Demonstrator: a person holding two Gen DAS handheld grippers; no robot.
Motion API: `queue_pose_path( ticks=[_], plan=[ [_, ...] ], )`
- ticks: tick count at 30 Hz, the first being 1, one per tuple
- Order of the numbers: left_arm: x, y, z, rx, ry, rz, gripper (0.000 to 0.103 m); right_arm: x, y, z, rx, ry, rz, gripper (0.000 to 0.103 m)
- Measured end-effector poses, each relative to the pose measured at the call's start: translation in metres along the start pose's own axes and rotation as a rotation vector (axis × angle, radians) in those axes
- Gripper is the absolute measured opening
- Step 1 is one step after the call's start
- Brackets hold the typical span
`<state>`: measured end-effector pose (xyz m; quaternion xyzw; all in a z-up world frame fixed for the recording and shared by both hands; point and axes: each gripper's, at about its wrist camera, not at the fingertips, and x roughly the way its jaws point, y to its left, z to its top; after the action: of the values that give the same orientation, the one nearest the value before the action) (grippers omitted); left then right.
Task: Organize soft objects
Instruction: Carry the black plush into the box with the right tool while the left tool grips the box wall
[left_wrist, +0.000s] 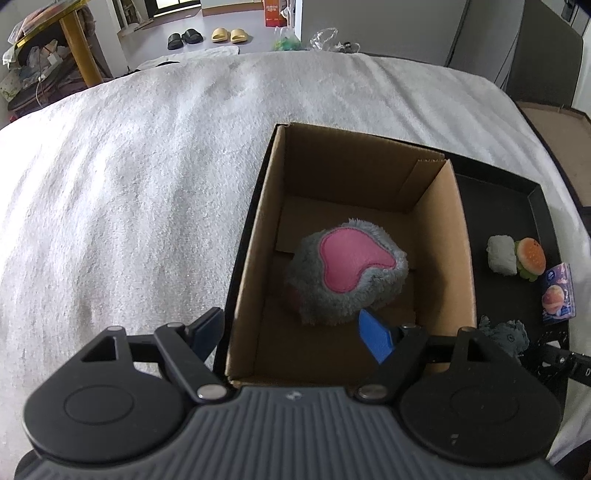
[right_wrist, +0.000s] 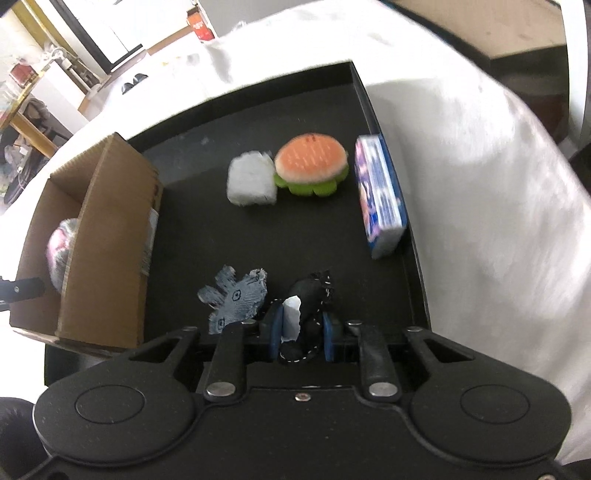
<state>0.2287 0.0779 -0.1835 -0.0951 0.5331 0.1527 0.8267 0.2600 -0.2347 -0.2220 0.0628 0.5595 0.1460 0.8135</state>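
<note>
Showing no legible writing, the tissue pack (right_wrist: 380, 199) stands at right. Right gripper (right_wrist: 301, 330), angled downward, clamps the black plush (right_wrist: 314, 295) at lower centre; left gripper (left_wrist: 291, 332) hangs spread over the cardboard box (left_wrist: 258, 236).

The cardboard box (left_wrist: 343, 206) is raw brown corrugated board, matt. Inside lies a grey plush toy (left_wrist: 343, 280), shaggy, with a smooth pink felt patch. The tray (right_wrist: 295, 110) is matt black. The burger toy (right_wrist: 312, 162) and white plush block (right_wrist: 251, 181) look fuzzy; the tissue pack (right_wrist: 380, 199) is glossy printed plastic. The denim scrap (right_wrist: 232, 295) has frayed edges. The bedcover (left_wrist: 129, 166) is nubby white cloth
</note>
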Motion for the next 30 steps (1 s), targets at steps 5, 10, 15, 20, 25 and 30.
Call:
queue_pose_path(
  ticks=[5,10,15,20,25,30],
  plan=[
    [-0.007,0.009,0.0,-0.019,-0.012,-0.02,0.079,-0.015,0.013,0.009,-0.013,-0.038,0.001,0.022],
    [-0.012,0.02,-0.002,-0.042,-0.029,-0.044,0.079,-0.027,0.031,0.018,-0.035,-0.074,0.004,0.022],
    [-0.014,0.031,-0.002,-0.068,-0.041,-0.068,0.079,-0.036,0.054,0.028,-0.069,-0.104,0.012,0.022],
    [-0.015,0.045,-0.002,-0.097,-0.05,-0.093,0.079,-0.04,0.079,0.038,-0.102,-0.126,0.023,0.022],
    [-0.015,0.052,-0.002,-0.113,-0.06,-0.116,0.079,-0.043,0.106,0.047,-0.137,-0.145,0.029,0.022],
    [-0.011,0.057,-0.001,-0.127,-0.062,-0.146,0.079,-0.042,0.126,0.055,-0.154,-0.162,0.041,0.022]
  ],
)
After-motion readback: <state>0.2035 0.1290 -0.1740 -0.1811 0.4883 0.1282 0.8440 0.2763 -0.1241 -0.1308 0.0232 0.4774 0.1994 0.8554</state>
